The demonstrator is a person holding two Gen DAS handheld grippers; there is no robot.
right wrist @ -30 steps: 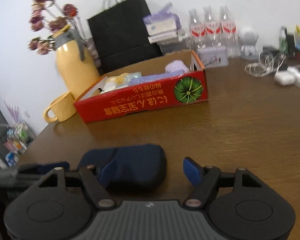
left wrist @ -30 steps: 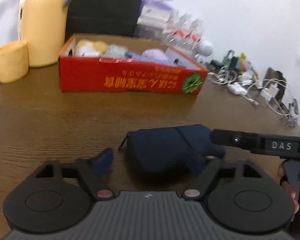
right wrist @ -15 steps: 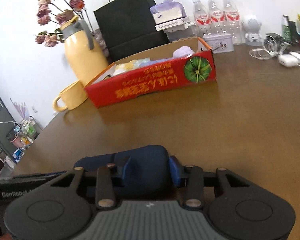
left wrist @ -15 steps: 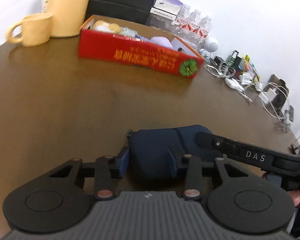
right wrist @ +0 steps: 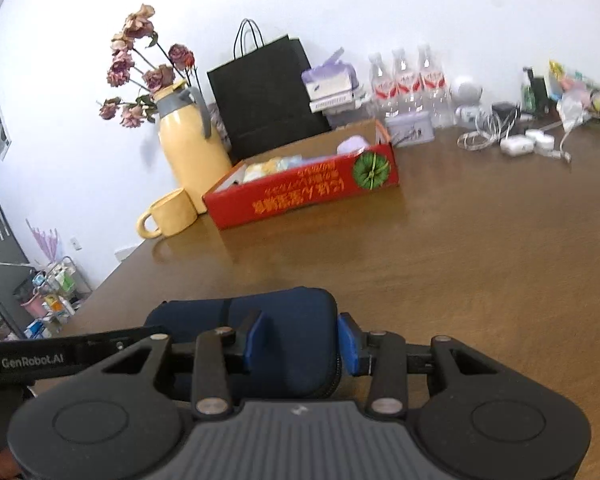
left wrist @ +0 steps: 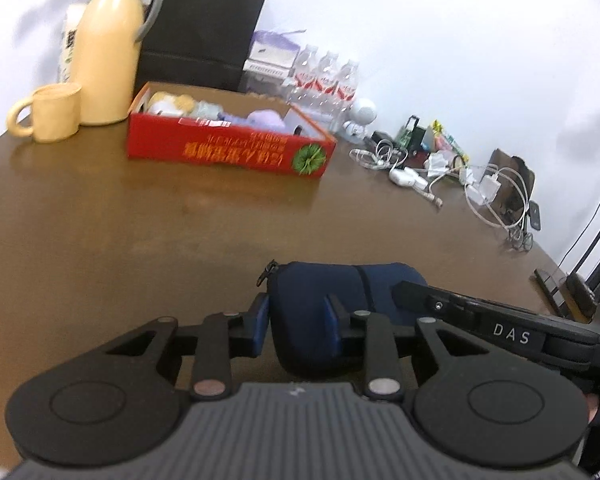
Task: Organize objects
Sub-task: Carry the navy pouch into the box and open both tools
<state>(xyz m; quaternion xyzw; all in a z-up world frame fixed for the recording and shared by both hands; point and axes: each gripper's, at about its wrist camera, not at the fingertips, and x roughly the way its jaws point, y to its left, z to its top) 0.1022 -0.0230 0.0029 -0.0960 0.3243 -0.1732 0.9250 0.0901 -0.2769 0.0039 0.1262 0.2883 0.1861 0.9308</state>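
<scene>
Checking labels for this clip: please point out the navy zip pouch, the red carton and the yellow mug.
navy zip pouch [left wrist: 300,304], left wrist view, top face between the pads.
red carton [left wrist: 220,150], left wrist view, printed front wall.
yellow mug [right wrist: 174,214], right wrist view, side wall.

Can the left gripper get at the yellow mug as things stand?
Probably not yet. The left gripper is clamped on the navy pouch, which the right gripper grips too. The table toward the yellow mug looks bare.
</scene>
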